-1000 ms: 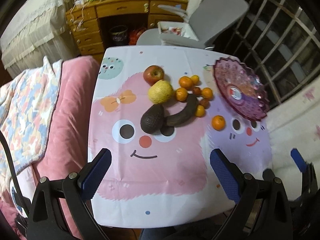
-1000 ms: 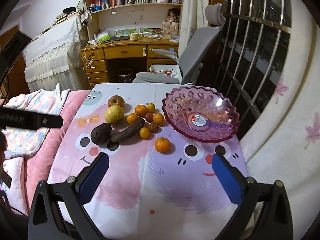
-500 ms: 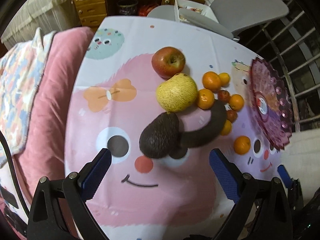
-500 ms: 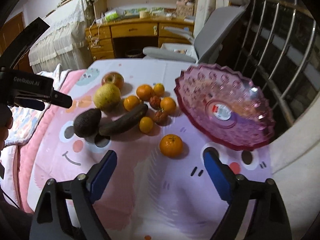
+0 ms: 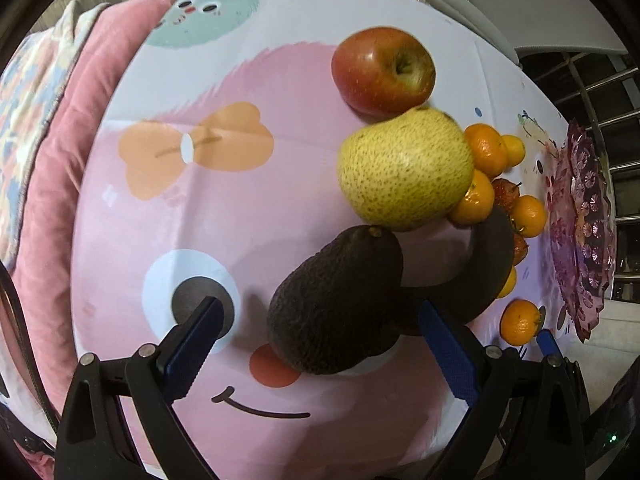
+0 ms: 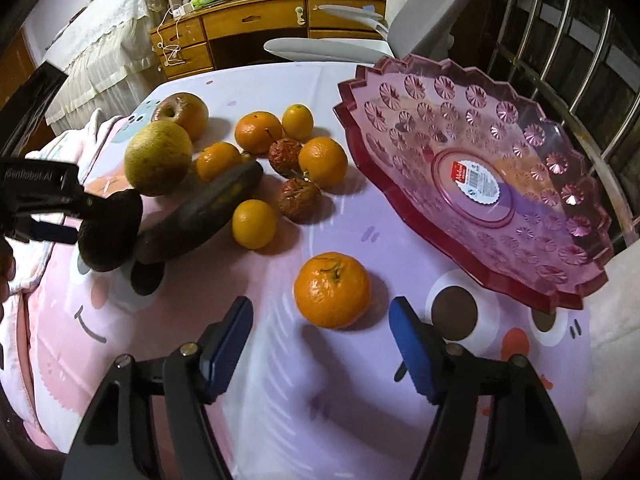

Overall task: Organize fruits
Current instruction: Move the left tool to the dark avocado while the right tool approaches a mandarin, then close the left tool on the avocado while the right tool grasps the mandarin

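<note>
The fruit lies in a cluster on a cartoon tablecloth (image 5: 240,208). My left gripper (image 5: 320,344) is open and points down at a dark avocado (image 5: 336,300), which sits between its blue fingertips without touching the pads. Behind the avocado are a yellow pear (image 5: 404,168), a red apple (image 5: 384,70) and a blackened banana (image 5: 480,276). My right gripper (image 6: 320,344) is closing its jaws around a lone orange (image 6: 331,289), and the pads stand clear of its sides. A pink plastic bowl (image 6: 400,96) sits empty at the right.
Several small oranges (image 6: 256,132) and two wrinkled dark red fruits (image 6: 298,200) lie between the banana and the bowl. A pink cushion (image 5: 60,168) borders the table's left edge. A grey chair (image 6: 432,12) and a wooden desk (image 6: 256,20) stand behind the table.
Both grippers have come down close to the table, the left onto the avocado and the right onto the lone orange. The right gripper's jaws have narrowed.
</note>
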Available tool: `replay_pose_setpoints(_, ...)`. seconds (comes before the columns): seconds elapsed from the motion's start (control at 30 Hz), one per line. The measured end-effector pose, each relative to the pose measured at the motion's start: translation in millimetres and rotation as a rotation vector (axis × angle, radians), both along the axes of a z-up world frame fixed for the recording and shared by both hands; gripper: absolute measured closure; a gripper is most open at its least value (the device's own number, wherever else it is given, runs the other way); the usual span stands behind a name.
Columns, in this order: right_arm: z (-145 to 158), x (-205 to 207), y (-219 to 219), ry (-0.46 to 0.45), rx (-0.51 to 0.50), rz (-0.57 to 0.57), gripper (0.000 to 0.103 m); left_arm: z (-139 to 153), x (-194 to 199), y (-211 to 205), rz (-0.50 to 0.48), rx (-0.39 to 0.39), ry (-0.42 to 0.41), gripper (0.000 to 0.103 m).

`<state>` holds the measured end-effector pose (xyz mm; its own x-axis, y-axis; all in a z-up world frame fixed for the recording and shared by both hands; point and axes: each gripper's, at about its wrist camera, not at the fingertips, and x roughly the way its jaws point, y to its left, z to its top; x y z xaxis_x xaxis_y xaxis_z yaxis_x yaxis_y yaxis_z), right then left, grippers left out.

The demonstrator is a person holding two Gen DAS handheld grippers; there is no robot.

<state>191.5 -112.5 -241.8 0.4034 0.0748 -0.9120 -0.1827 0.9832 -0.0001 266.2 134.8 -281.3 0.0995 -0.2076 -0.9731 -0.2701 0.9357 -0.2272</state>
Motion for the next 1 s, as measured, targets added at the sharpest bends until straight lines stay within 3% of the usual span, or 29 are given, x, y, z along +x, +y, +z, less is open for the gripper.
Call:
replay_pose_setpoints(0.23,-11,11,6,0.008,-0.012,0.012,0.039,-19,-2,6,0.025,-0.050,0.014,0.018)
replay_pose_setpoints(0.4,-14,14,9,-0.004,-0.026,0.010,0.040,-15,-4,8,0.001,-0.059,-0.061,0.025)
replay_pose_setpoints(0.5,-20,18,8,0.004,-0.040,0.005,0.045,-12,-2,10,-0.009,-0.105,-0.103,0.044)
replay_pose_setpoints(0.67,-23,20,2,0.018,-0.039,-0.035,0.057,-11,-2,11,-0.006,-0.115,-0.116,0.044)
replay_pose_setpoints(0.87,-21,15,-2,0.068,-0.030,-0.067,0.058,-8,-12,11,-0.005,-0.075,-0.114,0.044)
replay_pose_setpoints(1.0,-20,3,-8,0.142,0.058,-0.132,0.058,-3,-27,14,0.000,-0.054,-0.111,0.045)
